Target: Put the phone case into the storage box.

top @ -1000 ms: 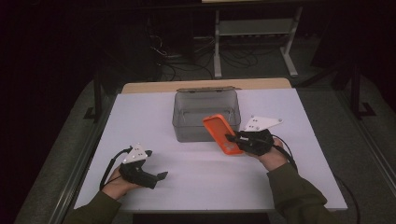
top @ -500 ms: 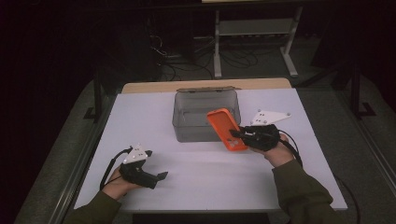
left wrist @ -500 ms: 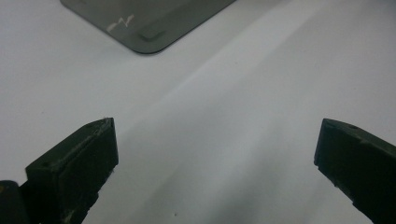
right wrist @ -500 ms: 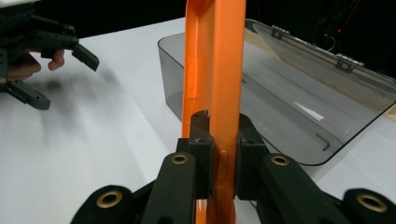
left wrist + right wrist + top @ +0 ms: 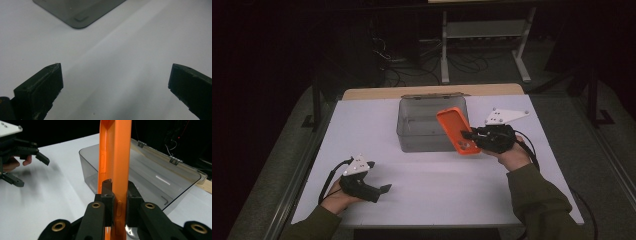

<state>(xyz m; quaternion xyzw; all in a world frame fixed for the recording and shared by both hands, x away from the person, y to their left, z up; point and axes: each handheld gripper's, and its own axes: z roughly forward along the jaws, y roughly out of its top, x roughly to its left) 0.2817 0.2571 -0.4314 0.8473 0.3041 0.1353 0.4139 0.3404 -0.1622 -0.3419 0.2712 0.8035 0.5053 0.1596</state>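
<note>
Looking down from the high view, the right gripper [image 5: 468, 134] is pinching an orange phone case [image 5: 456, 131] by its lower end, holding it off the white table [image 5: 437, 185]. The case is tilting up and leftward from the jaws, its upper end hanging over the near right corner of a clear grey box [image 5: 430, 125] whose lid is lying open behind. The left gripper [image 5: 382, 190] is resting low on the near left of the table, well apart from the case, with its jaws spread and nothing between them.

Turning to the left gripper view, the two black jaws are standing wide apart over bare table, with a corner of the box [image 5: 77, 11] showing at the top.

Moving to the right gripper view, the jaws are pressing on both faces of the phone case [image 5: 115, 157], which is rising edge-on and upright straight out from between them. The box [image 5: 150, 175] is sitting just behind it, and the left gripper [image 5: 27, 167] is showing far off at the left.
</note>
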